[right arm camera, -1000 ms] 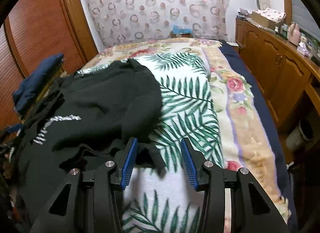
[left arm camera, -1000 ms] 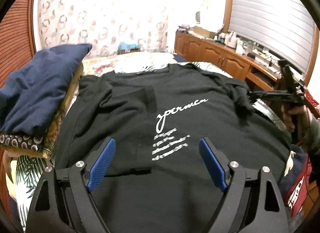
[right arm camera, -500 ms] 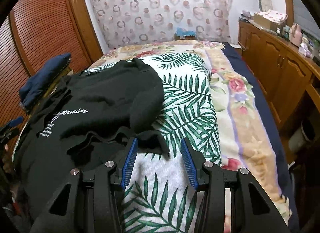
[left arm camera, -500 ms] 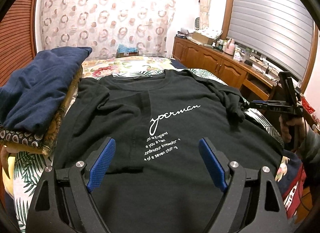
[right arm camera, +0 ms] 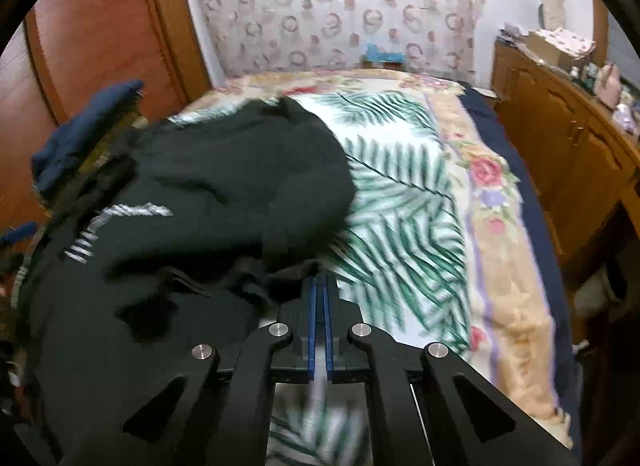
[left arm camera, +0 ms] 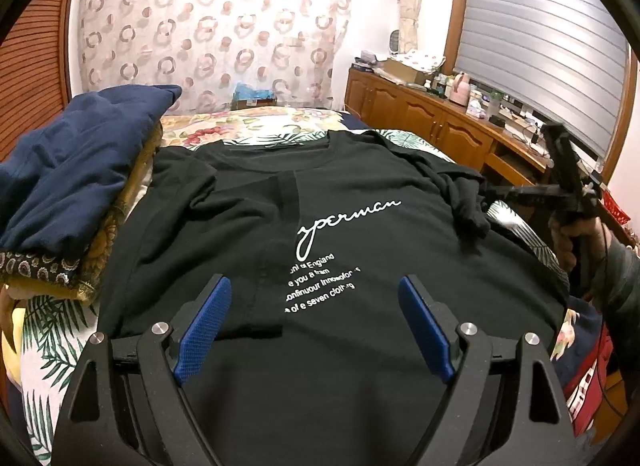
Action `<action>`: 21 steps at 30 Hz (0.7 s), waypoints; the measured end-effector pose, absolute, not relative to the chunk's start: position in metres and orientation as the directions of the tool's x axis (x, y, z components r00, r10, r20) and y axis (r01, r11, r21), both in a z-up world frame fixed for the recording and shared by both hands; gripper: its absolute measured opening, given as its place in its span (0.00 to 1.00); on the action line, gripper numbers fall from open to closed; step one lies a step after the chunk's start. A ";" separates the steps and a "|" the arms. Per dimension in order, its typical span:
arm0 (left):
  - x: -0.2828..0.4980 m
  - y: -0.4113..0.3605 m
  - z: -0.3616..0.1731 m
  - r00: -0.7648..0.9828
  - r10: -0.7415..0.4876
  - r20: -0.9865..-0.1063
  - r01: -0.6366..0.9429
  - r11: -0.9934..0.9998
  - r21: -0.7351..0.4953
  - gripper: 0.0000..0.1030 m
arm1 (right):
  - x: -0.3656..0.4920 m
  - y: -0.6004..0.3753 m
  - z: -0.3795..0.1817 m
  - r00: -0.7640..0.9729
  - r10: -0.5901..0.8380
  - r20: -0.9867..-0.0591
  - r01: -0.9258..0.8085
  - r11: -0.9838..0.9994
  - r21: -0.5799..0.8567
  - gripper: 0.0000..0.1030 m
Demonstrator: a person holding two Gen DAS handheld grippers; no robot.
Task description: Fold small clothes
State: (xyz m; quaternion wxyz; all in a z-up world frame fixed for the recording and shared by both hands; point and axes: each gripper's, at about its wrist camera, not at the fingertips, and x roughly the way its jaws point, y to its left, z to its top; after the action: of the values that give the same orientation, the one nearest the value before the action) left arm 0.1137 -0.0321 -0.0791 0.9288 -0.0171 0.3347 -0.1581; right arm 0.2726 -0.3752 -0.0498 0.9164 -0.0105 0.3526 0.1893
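Left hand-held gripper [left arm camera: 314,326], nearest in the left wrist view: blue pads set wide apart, holding nothing, poised over the lower hem area of the black T-shirt [left arm camera: 360,234]. The T-shirt lies face up across the near end of the bed [right arm camera: 492,225], neckline toward the far end, white script and four lines of small print on its chest; its left side is folded inward over the front, the folded edge covering the start of the print. Right hand-held gripper [right arm camera: 319,286], nearest in the right wrist view: blue pads drawn almost together, pinching the tip of the bunched black sleeve [right arm camera: 280,266] at the shirt's right edge; this view is motion-blurred, so the depth of the grip cannot be told. In the left wrist view the same gripper appears at the right edge of the bed, held in the person's hand [left arm camera: 570,229]. Beyond the sleeve, the palm-leaf bedspread [right arm camera: 400,193] lies bare toward the floral border. Along the left edge of the bed, a folded navy garment [left arm camera: 76,169] rests on a patterned cushion [left arm camera: 116,225]. Farther off: a wooden cabinet [left arm camera: 424,117] along the right wall and a circle-patterned curtain [left arm camera: 208,37] behind the bed.
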 end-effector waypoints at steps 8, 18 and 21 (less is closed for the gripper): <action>0.111 -0.024 -0.076 0.737 -0.301 -0.605 0.264 0.952 -0.152 0.84 | 0.266 -0.305 0.029 0.692 0.466 -0.551 -0.529 0.847 0.052 0.02; 0.109 -0.014 -0.081 0.734 -0.296 -0.611 0.243 0.955 -0.170 0.84 | 0.303 -0.222 0.041 0.635 0.521 -0.571 -0.627 0.779 0.013 0.03; 0.109 -0.013 -0.082 0.733 -0.296 -0.613 0.242 0.955 -0.171 0.84 | 0.318 -0.220 0.039 0.633 0.510 -0.582 -0.608 0.793 0.034 0.17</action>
State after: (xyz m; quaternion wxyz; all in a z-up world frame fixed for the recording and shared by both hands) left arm 0.1088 -0.0130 -0.0820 0.9300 -0.0397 0.3356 -0.1445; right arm 0.3178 -0.2205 0.0391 0.8998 -0.0829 0.2948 0.3108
